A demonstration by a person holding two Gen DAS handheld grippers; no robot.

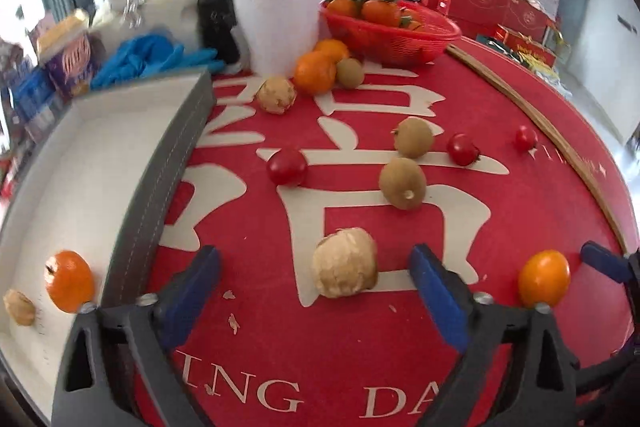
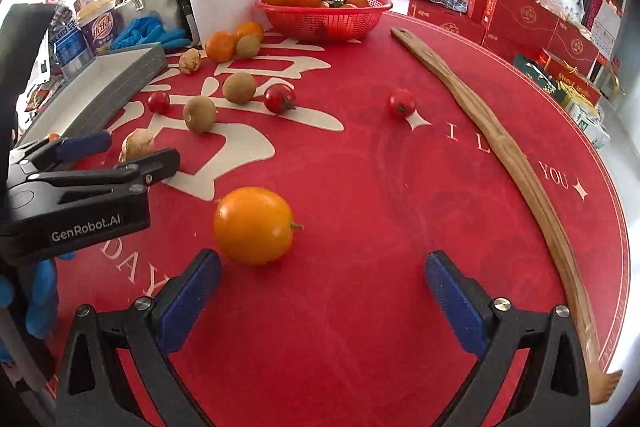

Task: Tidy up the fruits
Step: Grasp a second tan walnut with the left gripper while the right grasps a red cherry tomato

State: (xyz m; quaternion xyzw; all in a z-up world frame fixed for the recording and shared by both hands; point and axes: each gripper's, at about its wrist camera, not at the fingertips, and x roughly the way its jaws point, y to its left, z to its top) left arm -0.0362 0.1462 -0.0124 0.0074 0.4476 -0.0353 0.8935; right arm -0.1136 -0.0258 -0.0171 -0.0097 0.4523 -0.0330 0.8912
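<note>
Fruits lie scattered on a round red table [image 1: 360,347]. My left gripper [image 1: 316,287] is open, with a beige walnut [image 1: 345,263] lying just ahead between its blue fingers. A grey tray [image 1: 176,147] at the left holds an orange [image 1: 69,281] and a walnut [image 1: 19,307]. My right gripper [image 2: 322,287] is open and empty, with an orange [image 2: 253,225] just ahead, nearer its left finger. That orange shows in the left wrist view [image 1: 544,277]. The left gripper also shows in the right wrist view [image 2: 132,151]. Kiwis [image 1: 402,183], cherry tomatoes [image 1: 287,166] and oranges [image 1: 315,71] lie further out.
A red basket [image 1: 392,31] of tangerines stands at the back, beside a white paper roll [image 1: 278,19]. A long wooden stick [image 2: 508,155] lies along the table's right side. Blue gloves [image 1: 148,57], cups and clutter sit behind the tray. Red boxes [image 2: 520,15] stand beyond the table.
</note>
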